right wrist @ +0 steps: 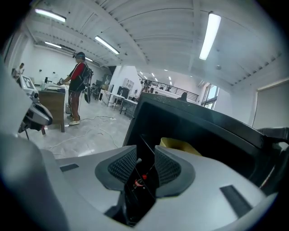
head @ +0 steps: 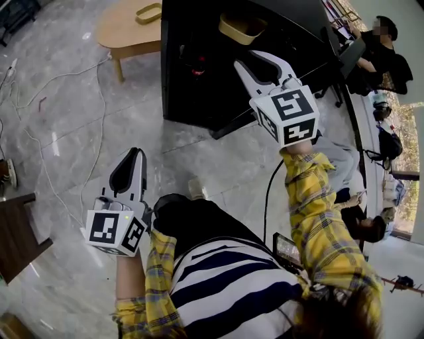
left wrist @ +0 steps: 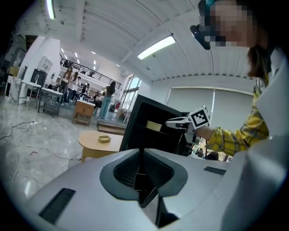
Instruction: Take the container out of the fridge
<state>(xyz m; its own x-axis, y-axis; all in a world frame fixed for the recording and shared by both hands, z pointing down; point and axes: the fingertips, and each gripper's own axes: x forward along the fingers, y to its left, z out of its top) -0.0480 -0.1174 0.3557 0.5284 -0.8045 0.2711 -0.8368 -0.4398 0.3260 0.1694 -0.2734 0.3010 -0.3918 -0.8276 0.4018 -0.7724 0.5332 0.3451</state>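
The black fridge [head: 182, 73] [left wrist: 135, 128] [right wrist: 203, 121] stands open-fronted on the grey marble floor [head: 59, 152]. The yellow container [head: 242, 28] [left wrist: 153, 126] [right wrist: 179, 145] sits on an upper shelf inside it, and nothing touches it. The right gripper [head: 249, 59] [left wrist: 168, 122] [right wrist: 145, 164] is raised and aimed at the open front of the fridge. Its jaws stand clearly apart and hold nothing; only the dark interior shows through the gap. In the right gripper view the container lies just above and to the right of that gap, near the tips but apart from them. A small red item [head: 197, 66] [right wrist: 143, 178] sits lower in the fridge, too small to identify. The left gripper [head: 136, 153] [left wrist: 143, 169] is held lower and well back from the fridge, over bare floor. Its jaws are brought together at the tips with nothing between the pads. Both grippers are carried by a person in yellow plaid sleeves [head: 318, 212]. Beside the fridge stands a low wooden table [head: 126, 30] [left wrist: 95, 143] with a small yellow tray [head: 148, 13] [left wrist: 104, 139] on top. White cables [head: 99, 112] trail across the floor. Other people stand at benches in the background.
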